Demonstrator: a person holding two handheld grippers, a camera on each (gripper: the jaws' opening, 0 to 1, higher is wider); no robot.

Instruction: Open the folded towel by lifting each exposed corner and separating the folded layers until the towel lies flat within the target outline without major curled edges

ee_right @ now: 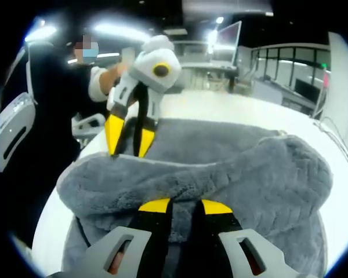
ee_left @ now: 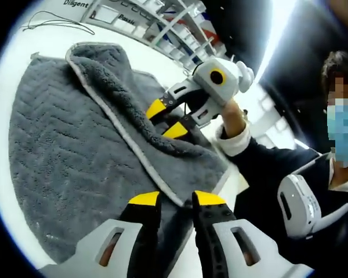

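Note:
A grey towel (ee_left: 64, 145) with a chevron weave and pale piping lies on a white table (ee_left: 145, 55). One fluffy layer is folded back over it in a raised ridge. My left gripper (ee_left: 177, 200) is shut on the piped edge of that layer at the near corner. My right gripper (ee_left: 166, 119) comes in from the right, its yellow tips pinched on the same fold further along. In the right gripper view, the right gripper (ee_right: 185, 207) holds the bunched towel (ee_right: 267, 174), and the left gripper (ee_right: 129, 136) grips the far rim of the fold.
A thin black cable (ee_left: 52, 24) lies on the table beyond the towel, with shelving and bins (ee_left: 162, 23) behind it. A person in a dark top (ee_left: 267, 168) stands close at the table's edge. Desks and a monitor (ee_right: 229, 37) fill the background.

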